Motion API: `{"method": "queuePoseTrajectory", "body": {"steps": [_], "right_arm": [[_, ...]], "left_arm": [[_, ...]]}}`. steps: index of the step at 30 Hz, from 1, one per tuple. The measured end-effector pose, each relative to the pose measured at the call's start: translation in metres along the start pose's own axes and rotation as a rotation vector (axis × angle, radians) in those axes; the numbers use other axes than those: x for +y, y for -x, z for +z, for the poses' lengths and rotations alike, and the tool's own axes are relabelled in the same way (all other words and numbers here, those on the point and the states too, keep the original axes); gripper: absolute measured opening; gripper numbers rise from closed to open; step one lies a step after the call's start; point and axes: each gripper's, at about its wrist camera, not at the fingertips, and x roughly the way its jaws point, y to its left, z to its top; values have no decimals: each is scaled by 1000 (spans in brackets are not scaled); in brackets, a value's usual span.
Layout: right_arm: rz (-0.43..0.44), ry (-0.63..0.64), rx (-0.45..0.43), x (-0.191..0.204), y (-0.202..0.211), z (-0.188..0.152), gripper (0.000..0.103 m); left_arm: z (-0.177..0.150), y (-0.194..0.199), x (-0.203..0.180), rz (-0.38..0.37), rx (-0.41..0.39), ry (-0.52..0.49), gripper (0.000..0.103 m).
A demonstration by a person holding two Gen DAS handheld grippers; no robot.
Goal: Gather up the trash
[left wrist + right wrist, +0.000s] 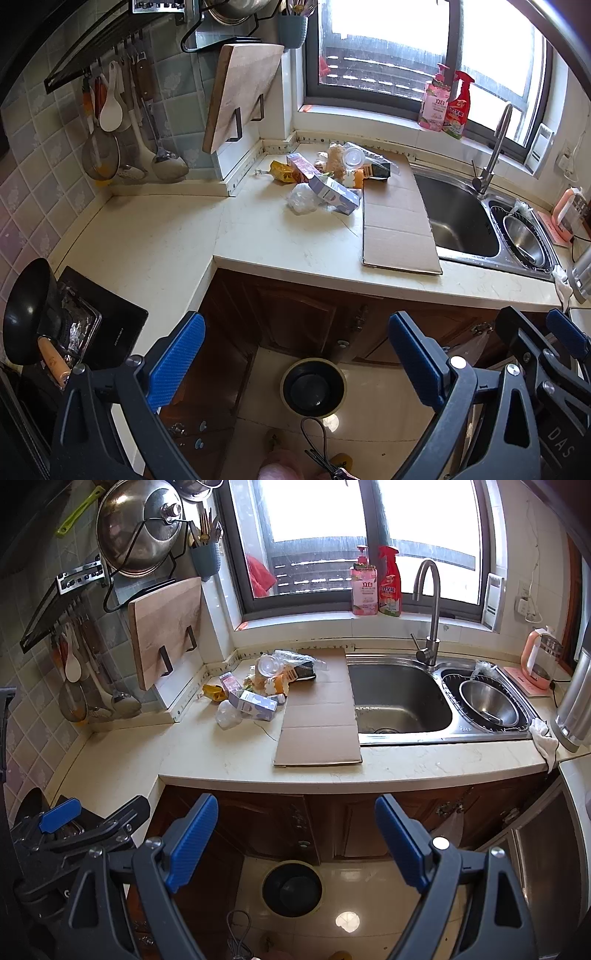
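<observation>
Cream countertop (207,749) lying ahead of both grippers, trash pile (258,686) sitting beyond, flattened cardboard (317,734) overhanging sink (402,701); bin (291,888) standing below left gripper (295,362) and right gripper (297,843), both gaping, released; pile items overlapping, hard to distinguish

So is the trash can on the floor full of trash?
No, the trash can on the floor looks empty, while the trash pile sits on the counter.
</observation>
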Motion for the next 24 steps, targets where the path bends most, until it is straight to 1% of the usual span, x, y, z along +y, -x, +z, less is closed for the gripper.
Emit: {"method": "queuePoseTrajectory", "body": {"steps": [9,24], "right_arm": [[6,-3,-15,3,3,0,88],[12,-13,-7,8,-1,-3,88]], "left_arm": [[-1,4,4,5,-8,-4,98],[-1,-1,10,-1,15,-10,99]]}}
